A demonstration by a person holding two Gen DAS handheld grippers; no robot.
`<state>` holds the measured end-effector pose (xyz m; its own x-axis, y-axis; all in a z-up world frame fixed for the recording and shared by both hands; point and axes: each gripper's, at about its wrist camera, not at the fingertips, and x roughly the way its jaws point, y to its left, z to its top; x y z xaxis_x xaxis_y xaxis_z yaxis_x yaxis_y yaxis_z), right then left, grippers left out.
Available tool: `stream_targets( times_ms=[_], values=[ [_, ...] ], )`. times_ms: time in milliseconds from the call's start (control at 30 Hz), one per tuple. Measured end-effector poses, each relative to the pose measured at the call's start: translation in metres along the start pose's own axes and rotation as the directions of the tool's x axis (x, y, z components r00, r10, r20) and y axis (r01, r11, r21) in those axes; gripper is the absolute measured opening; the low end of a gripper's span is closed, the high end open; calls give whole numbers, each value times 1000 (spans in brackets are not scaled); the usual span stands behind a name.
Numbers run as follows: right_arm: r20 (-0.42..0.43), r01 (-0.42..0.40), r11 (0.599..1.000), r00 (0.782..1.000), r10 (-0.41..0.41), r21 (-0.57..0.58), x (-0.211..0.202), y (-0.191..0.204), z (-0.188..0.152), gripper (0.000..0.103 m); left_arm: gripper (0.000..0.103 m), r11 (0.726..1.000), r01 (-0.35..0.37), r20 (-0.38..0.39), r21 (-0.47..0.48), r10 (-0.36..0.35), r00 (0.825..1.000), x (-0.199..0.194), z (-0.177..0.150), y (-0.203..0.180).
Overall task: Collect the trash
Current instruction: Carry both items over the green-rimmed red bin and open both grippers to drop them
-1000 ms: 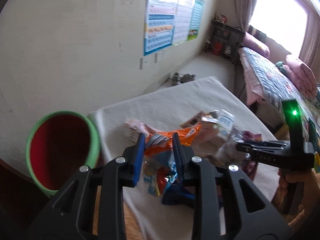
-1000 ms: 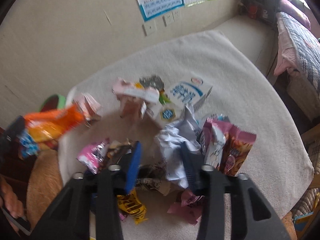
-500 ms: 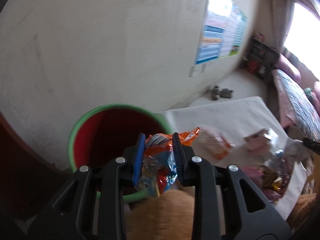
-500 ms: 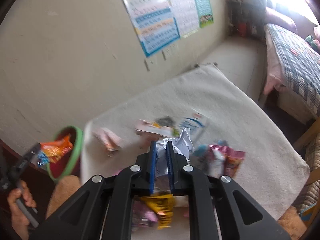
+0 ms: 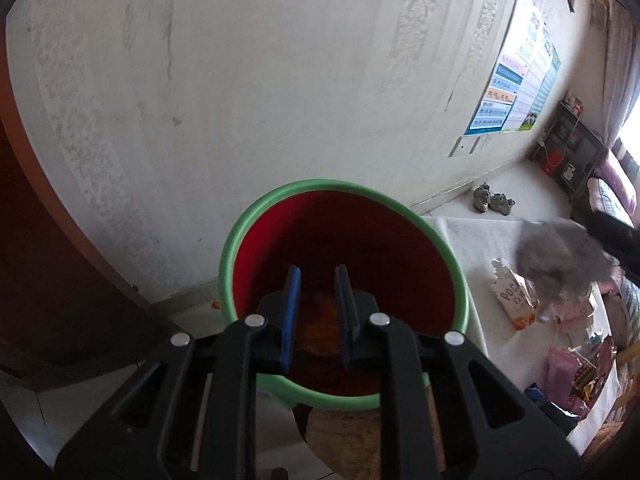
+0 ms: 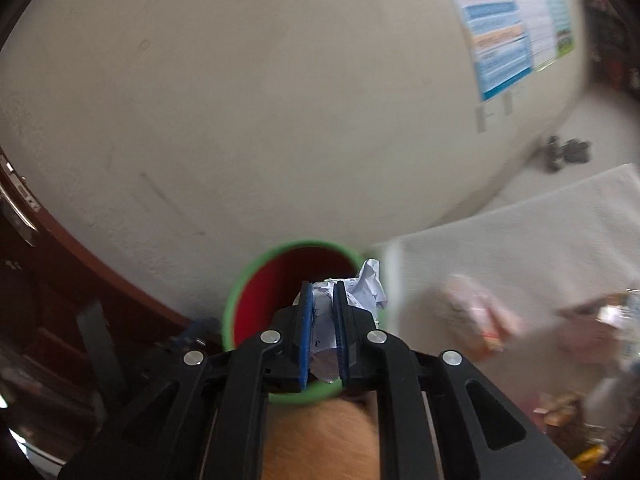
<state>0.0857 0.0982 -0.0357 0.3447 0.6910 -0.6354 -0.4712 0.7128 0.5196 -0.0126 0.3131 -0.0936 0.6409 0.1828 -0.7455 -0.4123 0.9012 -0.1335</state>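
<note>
Orange wrapper gone from left gripper [image 5: 317, 280] — over bin [image 5: 240, 240].

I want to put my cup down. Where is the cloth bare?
The white cloth is bare at its wall end, between the bucket and the wrappers. The near end is crowded with them.

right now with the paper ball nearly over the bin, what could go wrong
1. The right gripper pinches only part of the crumpled paper; the loose bulk hangs toward the bin's rim and may drop outside.
2. The left gripper, nothing between its fingers, is over the bin, so the two could collide.
</note>
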Motion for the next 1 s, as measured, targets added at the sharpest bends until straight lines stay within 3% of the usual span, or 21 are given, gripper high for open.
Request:
stream_targets(
  times_ms=[67, 167, 267, 433, 600, 700, 800, 900, 1000],
  values=[
    [-15, -20, 1000, 1000, 21, 20, 13, 4, 8, 17, 18, 1000, -1, 2, -11, 1, 1000, 0, -2, 5],
    [-10, -4, 999, 1000, 4, 45, 18, 2, 15, 45, 33, 1000, 4, -2, -23, -4, 1000, 2, -3, 4],
    [8, 5, 999, 1000, -5, 44, 5, 3, 12, 45, 35, 999, 26, 0, -28, -26, 1000, -1, -6, 3],
    [-8, 98, 995, 995, -98, -34, -37, -17, -15, 45, 43, 997, 72, 3, -7, -72, 997, -8, -9, -14],
    [-144, 193, 965, 965, -219, -177, -72, -48, -69, 49, 50, 989, 143, -8, 33, -143, 990, -15, -12, -40],
    [-302, 178, 947, 918, -259, -268, -82, -63, -118, 51, 52, 982, 175, -14, 66, -175, 984, -19, -17, -57],
    [-452, 128, 912, 837, -310, -389, -86, -70, -166, 68, 59, 976, 198, -27, 89, -197, 980, -20, -20, -72],
    [-545, 50, 899, 780, -307, -435, -87, -72, -201, 72, 59, 970, 218, -44, 107, -215, 976, -20, -24, -85],
    [-629, -24, 878, 707, -323, -478, -75, -67, -229, 81, 59, 964, 233, -60, 130, -227, 972, -21, -28, -97]
  ],
)
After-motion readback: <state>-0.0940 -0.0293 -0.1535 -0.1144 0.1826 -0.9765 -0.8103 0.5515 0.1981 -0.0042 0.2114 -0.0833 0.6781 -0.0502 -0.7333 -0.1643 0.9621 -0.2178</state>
